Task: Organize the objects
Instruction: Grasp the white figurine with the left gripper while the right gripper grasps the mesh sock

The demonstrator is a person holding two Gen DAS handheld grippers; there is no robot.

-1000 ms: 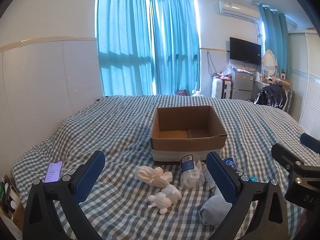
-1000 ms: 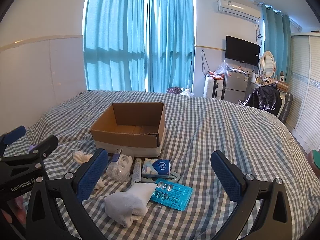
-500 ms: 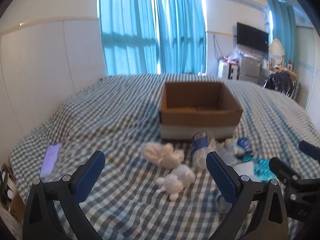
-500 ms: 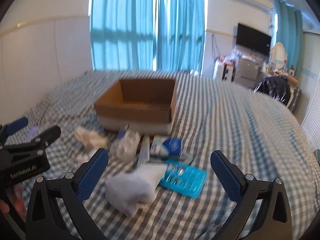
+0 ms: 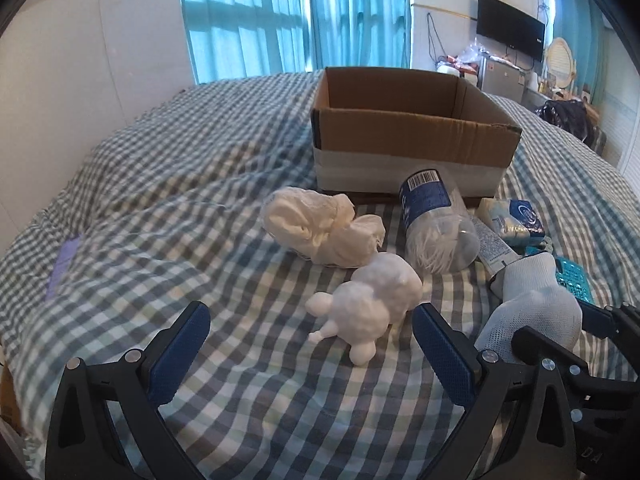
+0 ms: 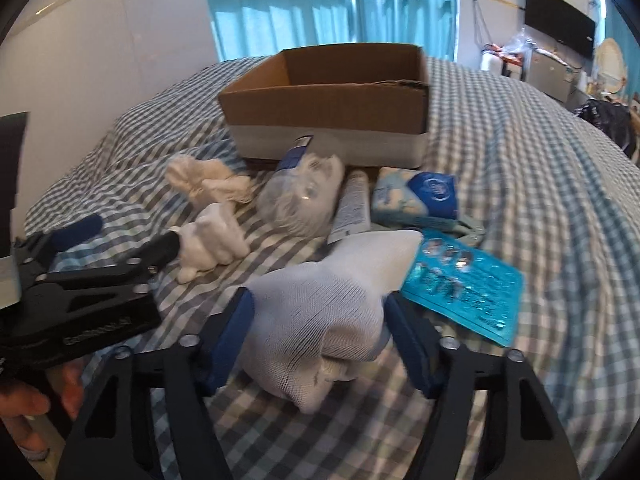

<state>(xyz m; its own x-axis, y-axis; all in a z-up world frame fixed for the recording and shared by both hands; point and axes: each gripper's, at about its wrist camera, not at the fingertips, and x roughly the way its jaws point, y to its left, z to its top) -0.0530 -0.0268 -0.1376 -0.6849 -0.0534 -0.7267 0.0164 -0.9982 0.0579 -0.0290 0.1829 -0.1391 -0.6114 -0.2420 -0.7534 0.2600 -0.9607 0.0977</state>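
Note:
An open cardboard box (image 5: 412, 136) (image 6: 332, 96) stands on the checked bed. In front of it lie a crumpled white cloth (image 5: 320, 228), a white toy dog (image 5: 372, 304) (image 6: 212, 240), a crushed bottle (image 5: 436, 224), a tube (image 6: 352, 208), a tissue pack (image 6: 416, 196) and a teal blister pack (image 6: 464, 284). My left gripper (image 5: 312, 332) (image 6: 124, 236) is open, with the toy dog just ahead between its fingers. The jaws of my right gripper (image 6: 320, 328) (image 5: 560, 326) are closing, and both pads touch the white glove (image 6: 324, 304) (image 5: 532, 304) between them.
A purple phone (image 5: 64, 260) lies on the bed (image 5: 160, 200) at the far left. A hand (image 6: 24, 400) holds the left gripper's handle. White wall panels stand to the left. Curtains, a TV and furniture stand beyond the bed's far side.
Both grippers came down and closer to the objects, tilting toward the bed. The right jaws narrowed from wide open onto the white glove. The left jaws stayed wide.

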